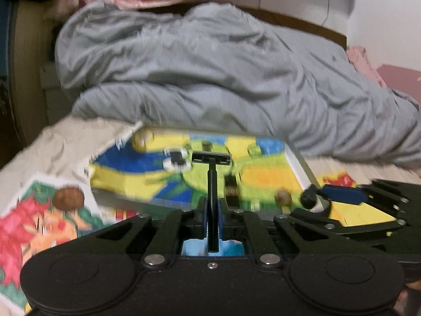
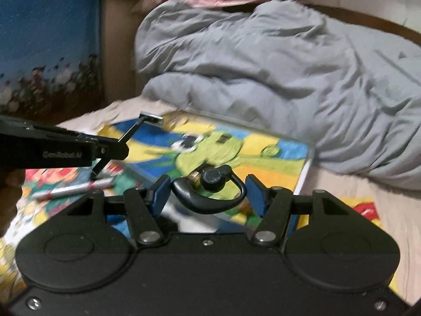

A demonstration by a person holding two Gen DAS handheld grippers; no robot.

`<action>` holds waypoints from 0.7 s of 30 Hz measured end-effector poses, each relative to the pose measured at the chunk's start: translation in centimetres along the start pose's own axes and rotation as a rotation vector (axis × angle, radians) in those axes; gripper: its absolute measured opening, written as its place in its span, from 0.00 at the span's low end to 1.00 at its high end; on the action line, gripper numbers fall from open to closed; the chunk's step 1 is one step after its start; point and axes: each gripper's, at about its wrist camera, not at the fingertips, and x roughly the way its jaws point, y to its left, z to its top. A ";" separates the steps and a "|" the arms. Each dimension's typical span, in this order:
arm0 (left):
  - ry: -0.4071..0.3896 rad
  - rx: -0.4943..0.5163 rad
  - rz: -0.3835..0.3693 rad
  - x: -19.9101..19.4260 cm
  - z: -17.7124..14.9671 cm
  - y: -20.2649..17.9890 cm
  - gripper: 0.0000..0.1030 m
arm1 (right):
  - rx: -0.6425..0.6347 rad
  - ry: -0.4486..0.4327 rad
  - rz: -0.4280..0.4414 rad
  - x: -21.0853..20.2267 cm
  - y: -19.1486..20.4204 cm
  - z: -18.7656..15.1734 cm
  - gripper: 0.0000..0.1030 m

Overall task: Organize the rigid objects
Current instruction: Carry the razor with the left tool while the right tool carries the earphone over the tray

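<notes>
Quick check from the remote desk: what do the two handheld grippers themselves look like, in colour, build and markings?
Both match. The left gripper and right gripper have matte black bodies with two round raised discs, black linkage arms with triangular cut-outs, silver rivets and screws, and blue finger pads. Seen from the right wrist camera, the left gripper's side carries white "GenRobot.AI" lettering. No cables or sleeves are visible.

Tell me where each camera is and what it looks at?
Left wrist: sits on the left gripper, looking along its fingers at the razor they pinch, above the frog book.
Right wrist: sits on the right gripper, looking at the black earpiece between its fingers; the left gripper shows at left.
Both share the frog book, the razor and the grey blanket.
</notes>
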 end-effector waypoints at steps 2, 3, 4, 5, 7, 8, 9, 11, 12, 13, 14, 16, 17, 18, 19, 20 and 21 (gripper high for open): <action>-0.019 -0.017 0.016 1.3 0.8 0.0 0.07 | 0.005 -0.005 -0.009 1.1 -0.2 0.1 0.52; -0.024 -0.022 0.022 1.9 1.2 0.0 0.07 | 0.004 -0.003 -0.013 1.7 -0.4 0.1 0.52; -0.026 -0.027 0.029 2.8 1.5 0.0 0.07 | 0.002 0.003 -0.017 2.4 -0.5 0.0 0.52; -0.025 -0.033 0.032 3.6 1.7 0.1 0.07 | 0.000 0.008 -0.021 3.2 -0.7 -0.1 0.52; -0.014 -0.051 0.035 5.2 1.9 0.2 0.07 | -0.001 0.036 -0.026 4.3 -0.9 -0.5 0.52; -0.007 -0.057 0.038 6.1 1.9 0.3 0.07 | 0.001 0.061 -0.033 5.0 -1.0 -0.6 0.52; -0.002 -0.060 0.041 7.0 1.9 0.3 0.07 | 0.002 0.072 -0.042 5.4 -0.9 -1.0 0.52; 0.016 -0.074 0.042 8.6 1.8 0.3 0.07 | 0.007 0.093 -0.048 6.1 -0.8 -1.4 0.52; 0.029 -0.081 0.042 9.5 1.8 0.3 0.07 | 0.014 0.101 -0.055 6.5 -0.9 -1.5 0.52; 0.040 -0.084 0.044 10.2 1.7 0.3 0.07 | 0.023 0.105 -0.057 6.8 -0.9 -1.6 0.52; 0.048 -0.087 0.045 10.8 1.5 0.2 0.07 | 0.030 0.107 -0.056 7.0 -1.0 -1.7 0.52; 0.067 -0.102 0.037 11.8 1.3 0.0 0.07 | 0.028 0.109 -0.057 7.7 -0.8 -1.9 0.52; 0.076 -0.104 0.037 12.2 1.2 0.0 0.07 | 0.024 0.111 -0.057 7.9 -0.7 -2.1 0.52; 0.082 -0.101 0.041 12.5 1.0 -0.1 0.07 | 0.021 0.113 -0.056 8.0 -0.6 -2.1 0.52; 0.088 -0.101 0.045 12.8 0.9 -0.1 0.07 | 0.021 0.115 -0.057 8.2 -0.6 -2.1 0.52; 0.091 -0.106 0.048 12.9 0.8 0.0 0.07 | 0.021 0.114 -0.057 8.2 -0.6 -2.1 0.52; 0.092 -0.111 0.050 12.9 0.7 0.1 0.07 | 0.022 0.115 -0.057 8.2 -0.6 -2.1 0.52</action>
